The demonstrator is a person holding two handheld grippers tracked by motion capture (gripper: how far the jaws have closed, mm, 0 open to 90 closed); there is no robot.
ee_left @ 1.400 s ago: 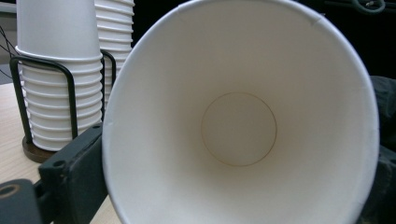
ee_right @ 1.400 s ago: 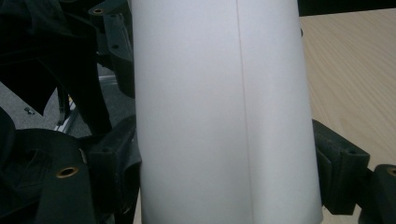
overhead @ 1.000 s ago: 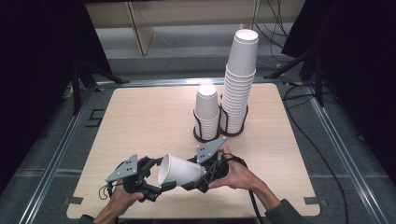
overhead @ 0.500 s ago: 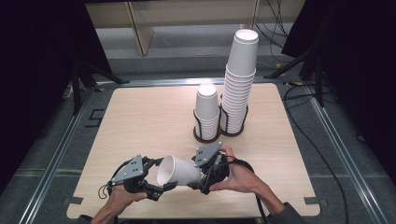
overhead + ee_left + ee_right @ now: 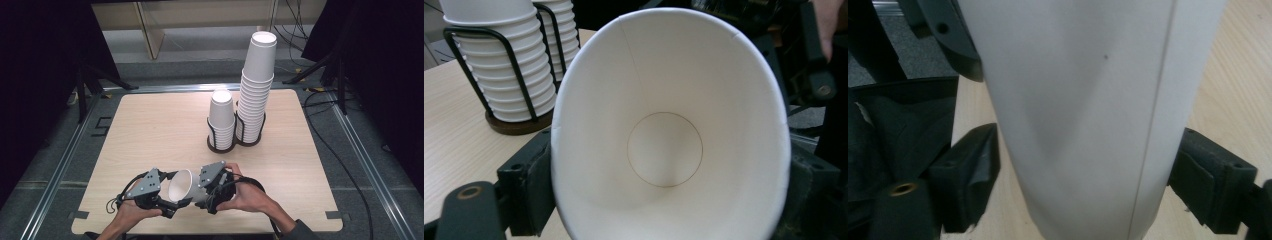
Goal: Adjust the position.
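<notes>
- Found low over the near edge of the table (image 5: 150, 125), lying on its side: one white paper cup (image 5: 184, 185), mouth turned toward the person's left.
- Left gripper (image 5: 172, 200): clamped across the cup's rim, a black pad against each side, mouth pressed to an oval in the left gripper view. Jaws just eased open a little, with the rim between them and both pads on it.
- Right gripper (image 5: 200, 192): closed on the cup's body nearer the base, pads touching both flanks in the right gripper view, with a shallow dent in the wall between them.
- Well apart, toward the far side: a short stack (image 5: 221, 117) and a tall stack (image 5: 257, 85) of like cups, mouths down, each in a wire holder (image 5: 212, 135), the two holders just beside each other.
- Judged done: one cup taken in hand and gripped from both ends.
- Judged outstanding: release by one gripper, turning the cup mouth down, carrying it across and seating it on a stack. Which stack cannot be told.
- Risk noted: further crushing of the thin wall under a double grip.
</notes>
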